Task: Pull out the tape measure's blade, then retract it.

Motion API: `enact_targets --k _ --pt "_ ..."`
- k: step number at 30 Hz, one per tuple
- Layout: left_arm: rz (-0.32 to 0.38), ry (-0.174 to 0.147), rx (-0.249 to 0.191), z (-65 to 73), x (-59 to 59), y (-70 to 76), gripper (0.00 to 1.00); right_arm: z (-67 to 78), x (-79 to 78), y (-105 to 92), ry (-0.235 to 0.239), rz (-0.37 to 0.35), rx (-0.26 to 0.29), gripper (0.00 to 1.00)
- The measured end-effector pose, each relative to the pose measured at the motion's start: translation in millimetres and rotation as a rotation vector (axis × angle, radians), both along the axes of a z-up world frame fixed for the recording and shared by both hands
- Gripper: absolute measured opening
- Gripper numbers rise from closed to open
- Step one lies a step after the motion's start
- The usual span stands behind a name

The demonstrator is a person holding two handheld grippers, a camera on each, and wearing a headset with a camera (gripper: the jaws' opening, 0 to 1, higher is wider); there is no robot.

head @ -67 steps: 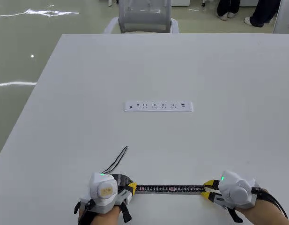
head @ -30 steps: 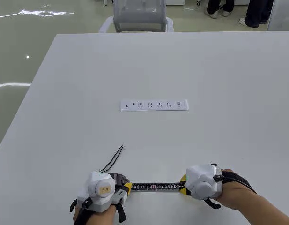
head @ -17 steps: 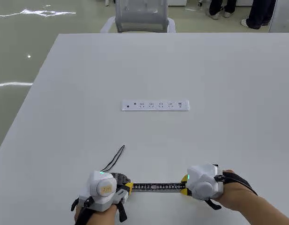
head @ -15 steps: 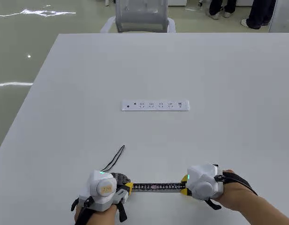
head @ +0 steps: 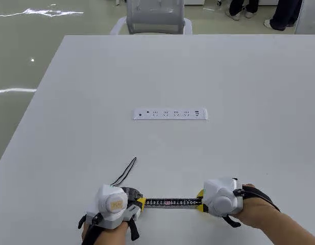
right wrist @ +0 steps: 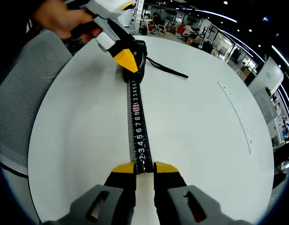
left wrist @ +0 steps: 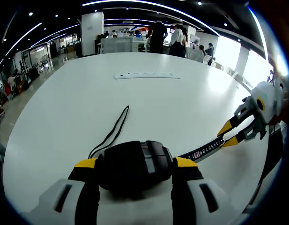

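The black tape measure case (left wrist: 134, 164) lies on the white table, held between the yellow-tipped jaws of my left gripper (left wrist: 135, 165), which is shut on it. In the head view that gripper (head: 138, 202) is near the front edge, left of centre. The black blade (head: 170, 203) with white numbers runs right from the case to my right gripper (head: 200, 200), which is shut on the blade's end (right wrist: 143, 165). In the right gripper view the blade (right wrist: 136, 123) stretches away to the case (right wrist: 136, 55). A black wrist cord (head: 125, 172) trails from the case.
A white power strip (head: 170, 114) lies across the table's middle. A grey chair (head: 154, 14) stands at the far edge, and people's legs (head: 285, 11) show beyond it. The table (head: 198, 71) spreads wide and bare behind the grippers.
Since 2.2 s ago my right gripper has moved left toward the case, so less blade is out. Over the last second both grippers have held still.
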State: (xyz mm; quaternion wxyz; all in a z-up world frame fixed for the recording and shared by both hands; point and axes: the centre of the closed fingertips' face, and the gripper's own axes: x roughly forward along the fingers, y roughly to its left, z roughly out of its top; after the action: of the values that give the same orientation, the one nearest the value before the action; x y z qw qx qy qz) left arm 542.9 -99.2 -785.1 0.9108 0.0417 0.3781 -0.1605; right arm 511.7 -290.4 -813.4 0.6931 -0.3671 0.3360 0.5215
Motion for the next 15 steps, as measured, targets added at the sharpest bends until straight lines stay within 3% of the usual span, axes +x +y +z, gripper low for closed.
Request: enact_targets --k 15 --pt "0.000 0.002 -0.003 -0.3 0.6 0.1 0.58 -0.5 1.8 14.1 0.006 0.003 0.001 0.12"
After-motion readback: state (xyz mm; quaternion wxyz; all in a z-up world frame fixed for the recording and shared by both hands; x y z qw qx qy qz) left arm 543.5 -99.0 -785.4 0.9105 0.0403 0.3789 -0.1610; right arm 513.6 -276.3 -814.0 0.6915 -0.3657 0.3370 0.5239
